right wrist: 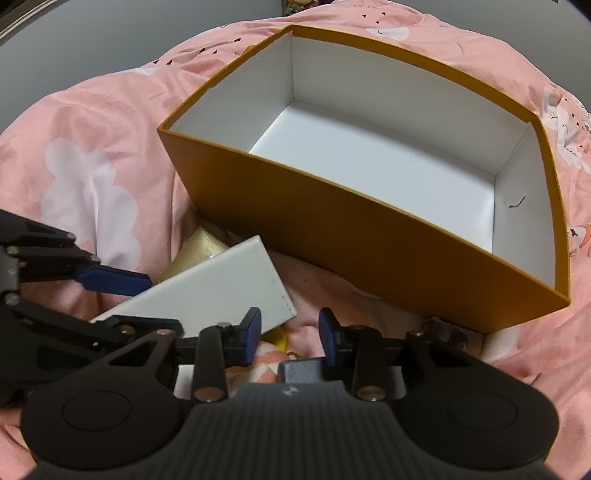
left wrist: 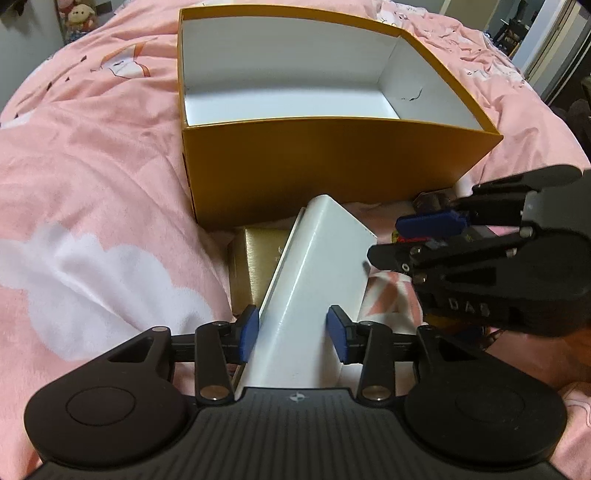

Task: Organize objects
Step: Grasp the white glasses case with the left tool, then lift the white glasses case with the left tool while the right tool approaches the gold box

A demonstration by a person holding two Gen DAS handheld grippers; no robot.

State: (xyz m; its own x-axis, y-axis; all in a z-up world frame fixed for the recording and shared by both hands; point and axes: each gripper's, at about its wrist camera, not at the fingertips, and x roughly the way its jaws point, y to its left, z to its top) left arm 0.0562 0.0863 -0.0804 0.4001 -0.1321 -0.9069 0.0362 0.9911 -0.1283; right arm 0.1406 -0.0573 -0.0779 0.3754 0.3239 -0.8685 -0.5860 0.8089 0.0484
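A big open orange box (left wrist: pixel 332 173) with a white, empty inside stands on the pink bed; it also shows in the right wrist view (right wrist: pixel 369 251). My left gripper (left wrist: pixel 293 332) is shut on a white flat box (left wrist: pixel 317 280), tilted up just in front of the orange box; it also shows in the right wrist view (right wrist: pixel 214 291). Under it lies a gold box (left wrist: pixel 251 262). My right gripper (right wrist: pixel 290 336) is open and empty, low over small items beside the white box; it also shows in the left wrist view (left wrist: pixel 480 254).
The pink quilt (left wrist: pixel 92 184) with white clouds covers the bed. Small dark and coloured items (left wrist: pixel 432 201) lie by the orange box's near right corner. A plush toy (left wrist: pixel 79 18) sits far left. A yellow item (right wrist: pixel 279 338) peeks under the white box.
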